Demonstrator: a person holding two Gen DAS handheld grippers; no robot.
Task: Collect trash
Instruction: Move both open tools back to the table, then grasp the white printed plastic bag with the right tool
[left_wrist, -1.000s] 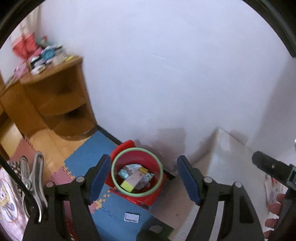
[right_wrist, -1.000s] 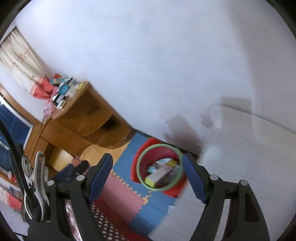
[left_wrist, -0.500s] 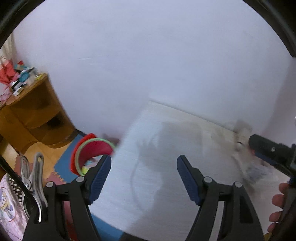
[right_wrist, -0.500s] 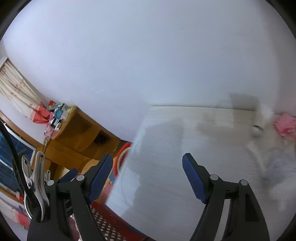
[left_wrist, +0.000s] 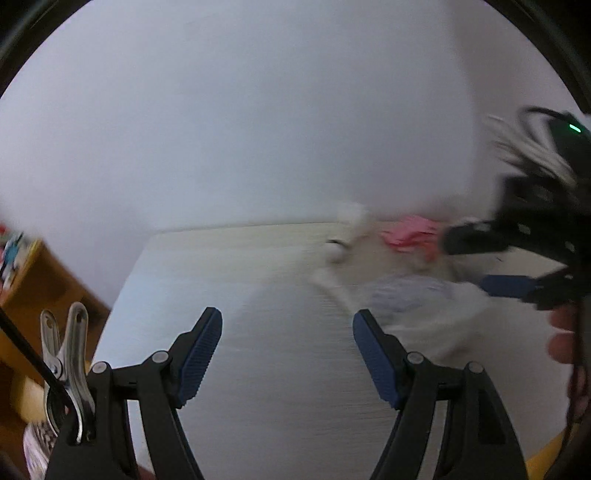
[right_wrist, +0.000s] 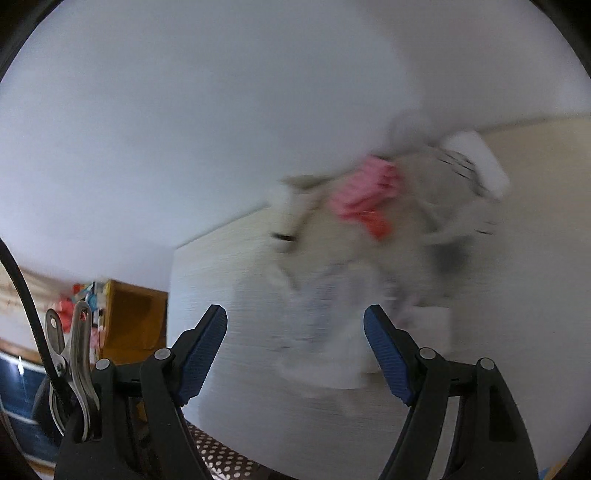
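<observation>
Heading for the blurry trash pile (right_wrist: 354, 266) sitting around 1 o'clock on the tabletop (right_wrist: 236, 332), both the left gripper (left_wrist: 287, 345) and right gripper (right_wrist: 295, 341) are hanging wide apart and empty, so they're risking shoving that flimsy clear plastic (left_wrist: 406, 291) away instead of pinching it.

A plain white wall (left_wrist: 258, 110) rises behind a pale wood-grain table (left_wrist: 258, 295) that meets it along a straight back edge; to the left, beyond the tabletop's corner, stands an open orange-brown wooden shelf unit (right_wrist: 129, 317), its top cluttered and blurred
</observation>
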